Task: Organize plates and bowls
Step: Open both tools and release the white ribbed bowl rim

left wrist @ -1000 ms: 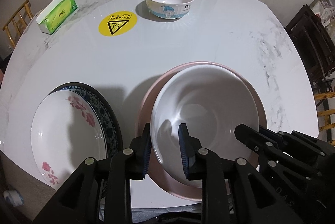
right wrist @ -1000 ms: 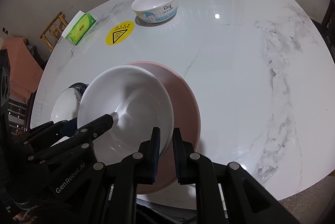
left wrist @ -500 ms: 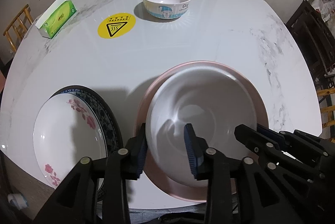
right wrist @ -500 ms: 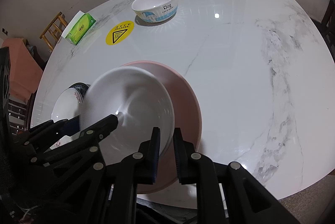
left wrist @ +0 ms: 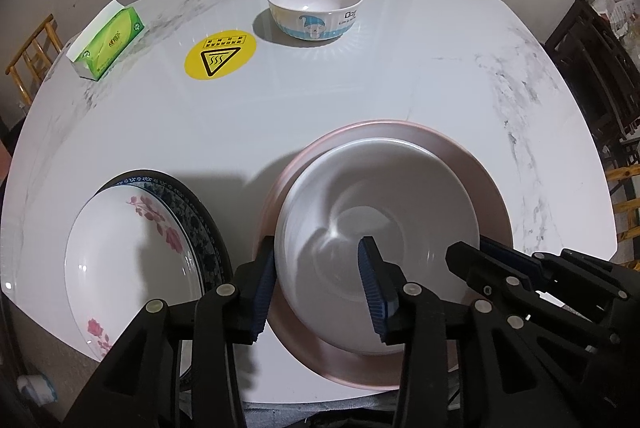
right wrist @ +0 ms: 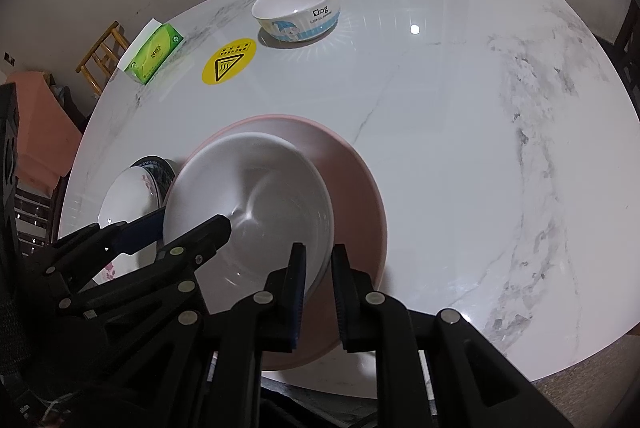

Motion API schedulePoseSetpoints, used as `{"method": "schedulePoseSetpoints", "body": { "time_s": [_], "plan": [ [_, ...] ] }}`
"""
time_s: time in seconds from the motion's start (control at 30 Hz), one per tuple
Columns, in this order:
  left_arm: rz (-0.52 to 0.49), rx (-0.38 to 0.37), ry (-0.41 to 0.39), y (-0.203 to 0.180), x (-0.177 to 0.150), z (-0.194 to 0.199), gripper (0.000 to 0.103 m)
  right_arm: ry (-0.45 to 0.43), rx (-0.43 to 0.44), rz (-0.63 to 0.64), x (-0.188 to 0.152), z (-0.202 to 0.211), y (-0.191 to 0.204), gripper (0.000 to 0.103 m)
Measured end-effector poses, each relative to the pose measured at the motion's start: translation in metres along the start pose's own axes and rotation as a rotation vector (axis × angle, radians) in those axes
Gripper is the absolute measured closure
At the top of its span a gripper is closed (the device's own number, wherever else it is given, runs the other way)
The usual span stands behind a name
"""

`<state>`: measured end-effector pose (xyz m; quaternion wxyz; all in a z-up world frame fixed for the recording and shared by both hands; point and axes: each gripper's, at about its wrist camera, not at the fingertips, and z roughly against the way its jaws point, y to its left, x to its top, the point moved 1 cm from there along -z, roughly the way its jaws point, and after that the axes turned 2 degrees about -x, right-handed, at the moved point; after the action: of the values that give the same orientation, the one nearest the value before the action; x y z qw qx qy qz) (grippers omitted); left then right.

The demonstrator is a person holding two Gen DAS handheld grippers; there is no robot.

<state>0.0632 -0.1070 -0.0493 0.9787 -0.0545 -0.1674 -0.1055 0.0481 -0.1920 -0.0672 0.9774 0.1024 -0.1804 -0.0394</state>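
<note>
Marble table (right wrist: 460,156), near edge: white bowl (left wrist: 376,260) on pink plate (left wrist: 486,184); left claw (left wrist: 318,286) spread, right claw (right wrist: 319,292) pinching rim. Risk: one-sided pinch tipping the bowl.

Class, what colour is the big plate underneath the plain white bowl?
Pale pink plate, seen best in the left wrist view, under the white bowl.

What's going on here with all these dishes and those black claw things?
A person is tidying dishes with two hand-held grippers. Both are at the white bowl, which sits in the pink plate at the near edge of the table. The left gripper has its jaws wide apart astride the bowl's rim. The right gripper has its jaws close on the rim at the other side. A flowered plate lies stacked on a dark patterned one, and a cartoon bowl waits at the far side.
</note>
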Motion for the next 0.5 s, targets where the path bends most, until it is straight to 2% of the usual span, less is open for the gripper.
{"method": "schedulePoseSetpoints", "body": {
  "time_s": [0.5],
  "plan": [
    [-0.023, 0.001, -0.013, -0.0019, 0.0017, 0.003, 0.058, -0.033, -0.013, -0.011, 0.0041, 0.0085, -0.0052, 0.088]
  ]
}}
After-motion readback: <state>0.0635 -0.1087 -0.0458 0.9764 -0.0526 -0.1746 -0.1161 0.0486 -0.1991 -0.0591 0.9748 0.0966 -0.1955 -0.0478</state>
